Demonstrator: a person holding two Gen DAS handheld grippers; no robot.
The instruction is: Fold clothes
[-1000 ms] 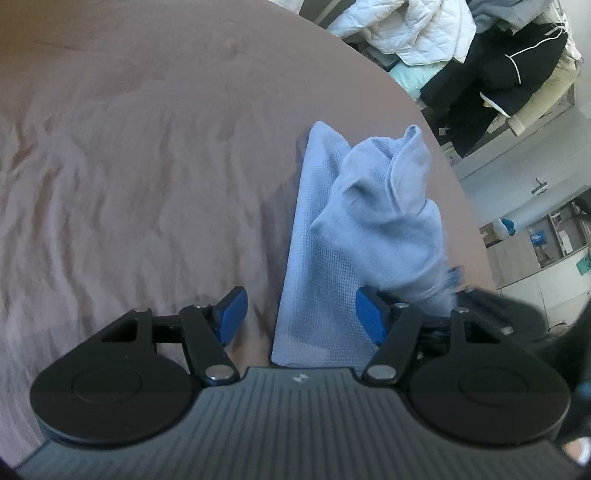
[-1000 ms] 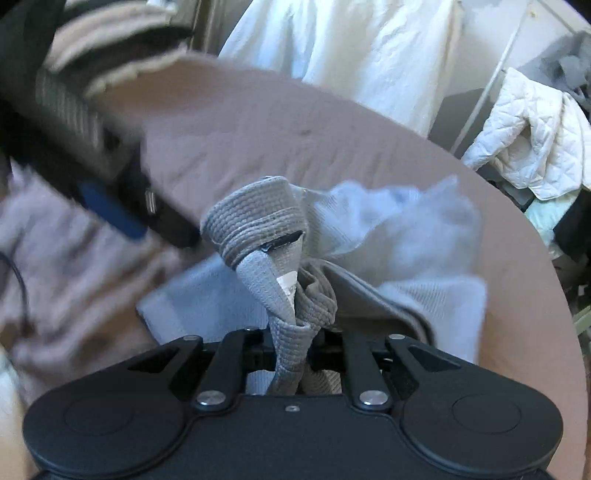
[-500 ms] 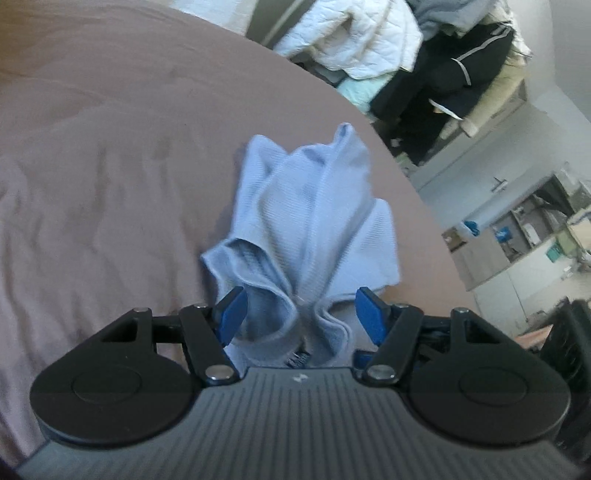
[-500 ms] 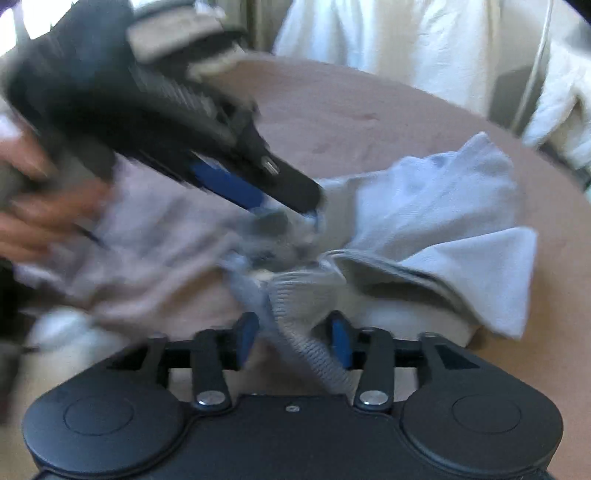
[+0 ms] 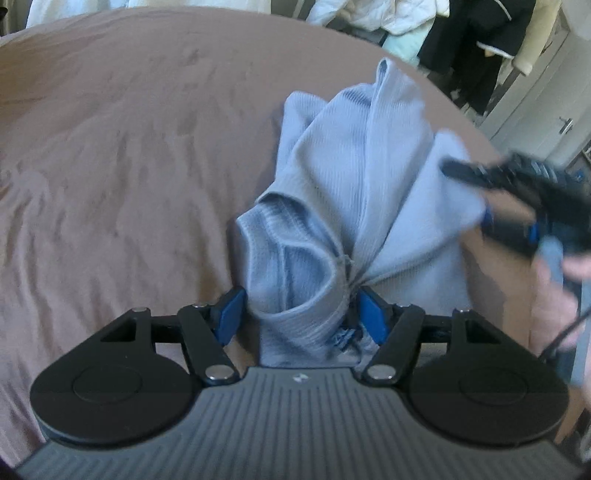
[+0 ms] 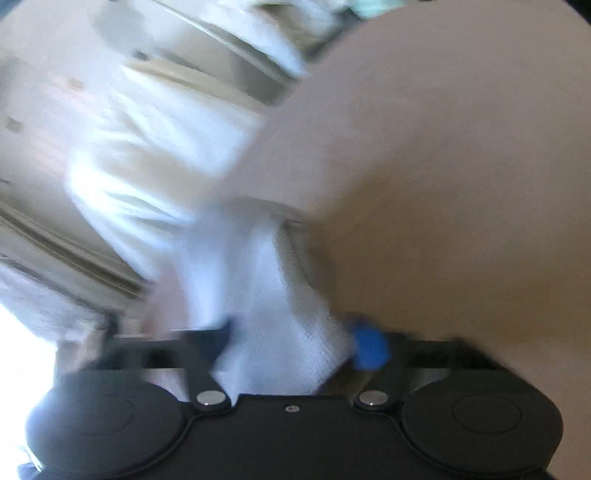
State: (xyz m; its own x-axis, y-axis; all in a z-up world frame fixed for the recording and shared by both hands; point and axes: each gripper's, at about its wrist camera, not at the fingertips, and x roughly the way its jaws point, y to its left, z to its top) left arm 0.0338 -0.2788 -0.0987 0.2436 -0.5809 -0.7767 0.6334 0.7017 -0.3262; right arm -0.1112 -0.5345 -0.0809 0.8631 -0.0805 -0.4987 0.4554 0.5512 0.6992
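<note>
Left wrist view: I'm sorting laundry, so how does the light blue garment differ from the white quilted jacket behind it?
The light blue garment is a thin ribbed knit, while the white quilted jacket is puffy and stitched. The garment lies bunched on the brown sheet; the jacket sits off it, among other clothes at the back. The garment shows almost whole, the jacket only partly. Both are crumpled, not folded.

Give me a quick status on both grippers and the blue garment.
Left gripper closing on bunched blue garment. Right gripper closing around a fold, view blurred. Garment crumpled on brown bedspread, not folded. Nothing in the way.
</note>
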